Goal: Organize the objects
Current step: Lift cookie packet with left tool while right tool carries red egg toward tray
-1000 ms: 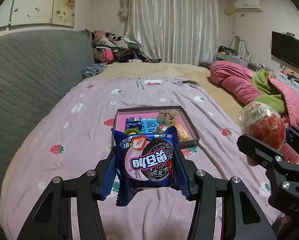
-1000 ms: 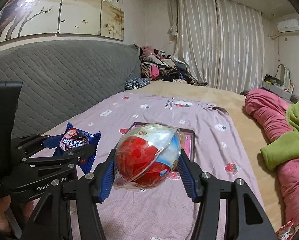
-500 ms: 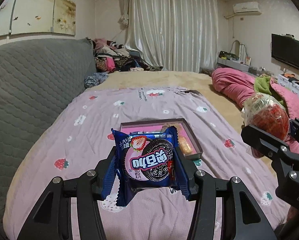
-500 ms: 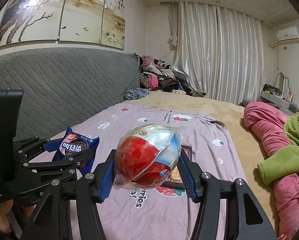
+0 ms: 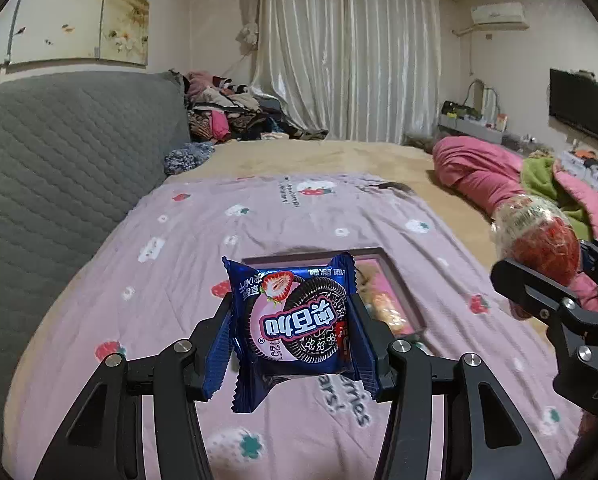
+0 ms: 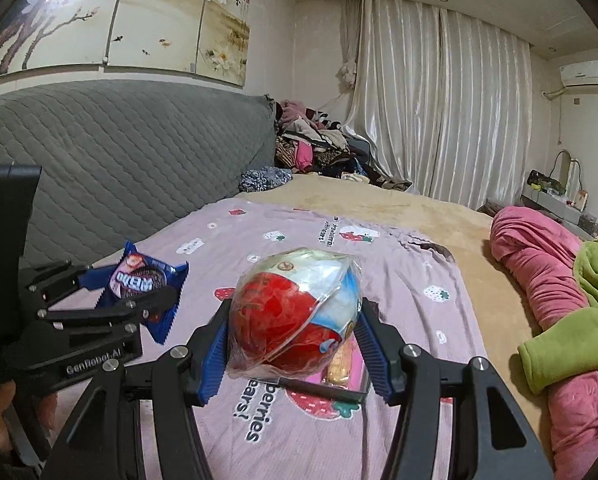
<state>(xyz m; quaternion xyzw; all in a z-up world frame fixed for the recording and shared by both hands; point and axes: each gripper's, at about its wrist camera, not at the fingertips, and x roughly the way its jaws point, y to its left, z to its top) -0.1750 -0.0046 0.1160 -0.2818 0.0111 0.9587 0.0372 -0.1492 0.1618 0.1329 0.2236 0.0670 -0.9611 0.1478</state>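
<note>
Both grippers raised since earlier, tray [image 5: 395, 276] lower | left jaws grasp 1 cookie packet [image 5: 295, 320] | right jaws grasp 1 wrapped ball [image 6: 295, 312]

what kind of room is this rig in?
A lived-in bedroom, most likely: a wide bed with a strawberry-print sheet, a padded grey headboard, floor-length curtains, a wall TV and a clothes pile.

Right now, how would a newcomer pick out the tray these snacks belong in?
Start at the bed's pink strawberry-print sheet. Near its middle lies a shallow tray, partly hidden behind the blue cookie packet in the left hand-held gripper. It is the only rigid, dark-rimmed, pink-floored box there, with wrapped snacks inside.
</note>
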